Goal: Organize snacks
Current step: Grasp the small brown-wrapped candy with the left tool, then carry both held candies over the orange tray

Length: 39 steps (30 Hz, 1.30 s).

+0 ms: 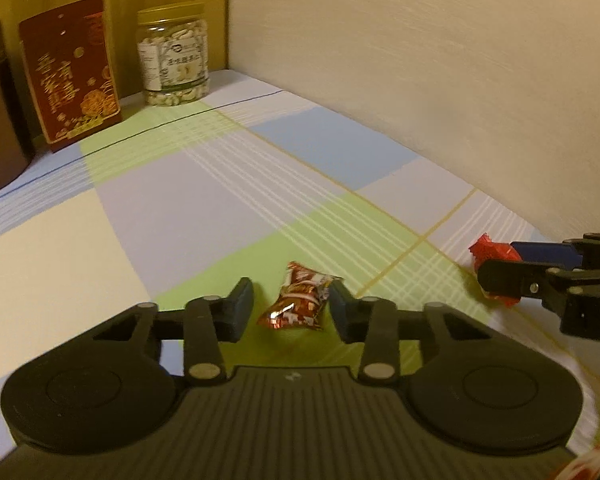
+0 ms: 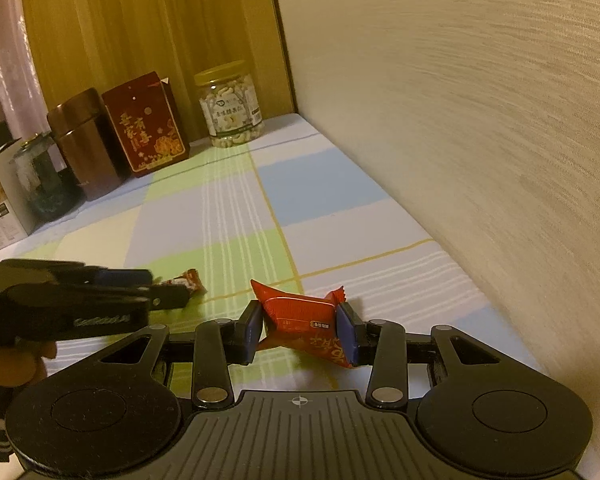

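A red-brown foil candy packet lies on the checked cloth, between the fingers of my left gripper. The right pad touches its corner and a thin gap shows at the left pad, so the jaws stand narrowly open around it. In the right wrist view the left gripper comes in from the left with that packet poking out past its tips. My right gripper is shut on a red snack packet, held just above the cloth. The left wrist view shows the right gripper and red packet at the far right.
Along the back stand a clear cashew jar, a dark red gift box, a brown canister, a dark glass jar and a white carton. A textured wall borders the right side. A hand holds the left gripper.
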### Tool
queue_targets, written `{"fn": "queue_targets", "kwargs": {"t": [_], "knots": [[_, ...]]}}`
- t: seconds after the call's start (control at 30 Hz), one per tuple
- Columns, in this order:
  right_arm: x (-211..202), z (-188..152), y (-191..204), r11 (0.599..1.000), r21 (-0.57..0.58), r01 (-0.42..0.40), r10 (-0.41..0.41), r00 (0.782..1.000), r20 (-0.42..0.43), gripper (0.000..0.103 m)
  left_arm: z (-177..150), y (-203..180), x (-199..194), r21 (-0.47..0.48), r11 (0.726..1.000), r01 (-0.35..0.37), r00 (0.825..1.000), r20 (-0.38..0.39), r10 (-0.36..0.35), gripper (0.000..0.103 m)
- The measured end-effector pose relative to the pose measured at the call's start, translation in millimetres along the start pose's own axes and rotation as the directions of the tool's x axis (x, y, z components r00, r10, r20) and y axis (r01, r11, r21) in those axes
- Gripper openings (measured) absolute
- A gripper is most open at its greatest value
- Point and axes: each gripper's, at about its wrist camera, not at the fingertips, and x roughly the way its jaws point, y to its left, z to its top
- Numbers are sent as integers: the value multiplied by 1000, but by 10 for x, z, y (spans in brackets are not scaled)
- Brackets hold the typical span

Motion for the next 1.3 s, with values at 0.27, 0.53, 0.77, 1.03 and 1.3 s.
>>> {"fn": "queue_targets", "kwargs": {"t": [0.27, 0.53, 0.77, 1.03, 1.3], "knots": [[-72, -20, -11, 1000, 14, -1, 1, 1000, -5, 40, -104, -105, -137, -25, 999, -23, 1000, -20, 22, 22], [-284, -50, 148, 1000, 5, -26, 26, 999, -37, 40, -403, -245, -720, -164, 985, -53, 998, -23, 50, 21], [-633, -150, 346, 998, -5, -56, 56, 996, -70, 40, -732, -371, -1367, -251, 962, -104, 995, -26, 101, 21], [-1109, -262, 611, 996, -14, -90, 89, 992, -89, 40, -1021, -447, -2066, -311, 938, -152, 988, -12, 156, 21], [-1552, -288, 938, 991, -29, -130, 128, 989, -70, 40, -1195, -467, -2681, -353, 918, -182, 980, 7, 198, 21]]}}
